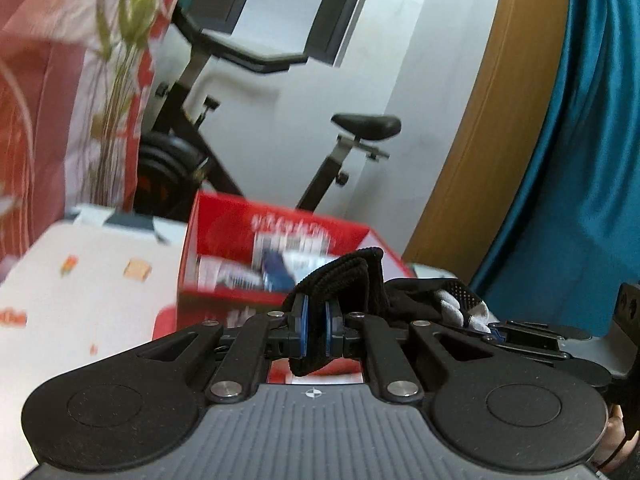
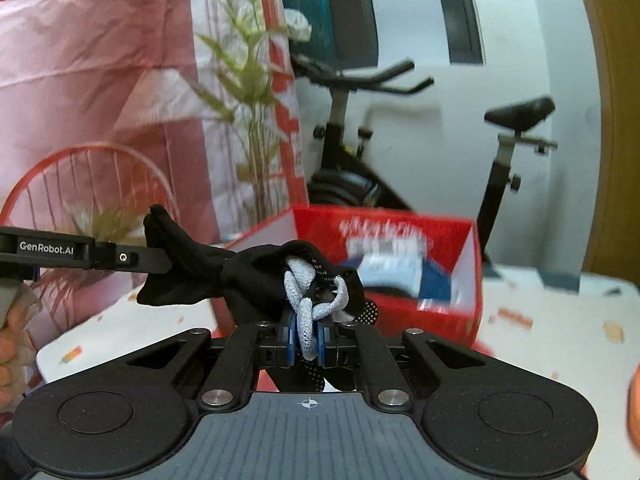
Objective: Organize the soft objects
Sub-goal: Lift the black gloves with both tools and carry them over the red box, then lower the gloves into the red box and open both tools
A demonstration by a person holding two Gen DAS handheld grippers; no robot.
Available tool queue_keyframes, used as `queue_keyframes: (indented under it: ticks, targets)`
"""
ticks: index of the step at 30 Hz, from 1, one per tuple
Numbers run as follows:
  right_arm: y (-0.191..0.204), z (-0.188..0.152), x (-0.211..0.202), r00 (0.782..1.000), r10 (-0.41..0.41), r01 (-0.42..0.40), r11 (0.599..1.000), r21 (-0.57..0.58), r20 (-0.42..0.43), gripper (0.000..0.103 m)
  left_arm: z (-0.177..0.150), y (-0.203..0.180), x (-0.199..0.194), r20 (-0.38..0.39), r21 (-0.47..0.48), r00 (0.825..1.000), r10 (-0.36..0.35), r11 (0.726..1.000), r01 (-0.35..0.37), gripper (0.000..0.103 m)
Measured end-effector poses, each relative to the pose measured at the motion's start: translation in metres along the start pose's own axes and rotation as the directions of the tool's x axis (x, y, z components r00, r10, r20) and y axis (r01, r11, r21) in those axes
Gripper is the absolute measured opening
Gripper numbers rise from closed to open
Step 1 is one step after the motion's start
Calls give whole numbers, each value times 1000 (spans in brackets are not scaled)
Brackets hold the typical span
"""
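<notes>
Clamped between my left gripper pads is the ribbed black cuff of a glove; those jaws stand almost together, with only the knit between them. My right gripper is just as narrow, pinching the pale grey fingertip part of the same glove, so the fabric hangs bunched between my two sets of jaws, clear of the worktop.

Beyond both jaws sits the open red box with something blue and white inside; further back are an exercise bike, a plant and a red wire basket.

What worries me most is how little cloth each side has. On the right I hold a thin loop of grey tips, and I judge that a pull outward could drag it free of the pads, leaving the glove dangling from the cuff alone. On the left the cuff is folded thick, which seems the safer bite, yet stretchy knit can creep out under tension. If one end slips, the glove may swing into the box rim or drop onto the worktop in a heap. Both views are blurred, so I cannot tell how deep either bite goes.
</notes>
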State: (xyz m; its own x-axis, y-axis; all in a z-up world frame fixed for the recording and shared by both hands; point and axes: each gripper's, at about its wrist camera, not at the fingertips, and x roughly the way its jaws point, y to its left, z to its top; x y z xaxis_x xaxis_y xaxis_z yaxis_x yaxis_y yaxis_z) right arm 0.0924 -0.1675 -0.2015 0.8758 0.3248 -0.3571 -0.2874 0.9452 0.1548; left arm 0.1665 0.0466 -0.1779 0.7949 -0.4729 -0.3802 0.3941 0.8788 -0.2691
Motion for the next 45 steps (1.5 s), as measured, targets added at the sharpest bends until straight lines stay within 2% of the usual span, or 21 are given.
queue_keyframes:
  ticks: [6, 11, 20, 30, 37, 40, 42, 43, 44, 45]
  targets:
    - [-13, 41, 20, 1000, -11, 11, 1000, -28, 13, 9, 34, -5, 21, 29, 26, 1000, 13, 1000, -14, 9]
    - [-35, 69, 47, 999, 35, -34, 998, 54, -26, 9, 57, 2, 46, 18, 2, 999, 31, 1000, -31, 9]
    - [-47, 103, 104, 998, -1, -2, 999, -37, -66, 9, 95, 10, 92, 19, 30, 997, 81, 996, -81, 9]
    - [-62, 111, 185, 986, -16, 1, 996, -89, -169, 9, 99, 51, 155, -97, -33, 986, 138, 989, -141, 9]
    - [-75, 101, 225, 966, -16, -7, 996, -86, -258, 9, 97, 65, 189, -165, -25, 973, 159, 986, -165, 10]
    - [-78, 98, 237, 954, -29, 0, 995, -99, -298, 11, 96, 66, 197, -175, 8, 968, 180, 983, -182, 11]
    - [-79, 96, 241, 948, -48, 13, 994, -112, -316, 18, 96, 66, 200, -176, 30, 966, 190, 982, -188, 14]
    - [-79, 96, 242, 946, -59, 22, 993, -117, -318, 24, 96, 65, 201, -176, 38, 966, 189, 982, -185, 24]
    - [-80, 96, 242, 946, -65, 29, 993, -118, -318, 28, 95, 65, 200, -173, 48, 966, 191, 982, -185, 38]
    - [-80, 95, 242, 945, -74, 38, 992, -119, -318, 29, 95, 64, 200, -167, 56, 967, 194, 981, -188, 44]
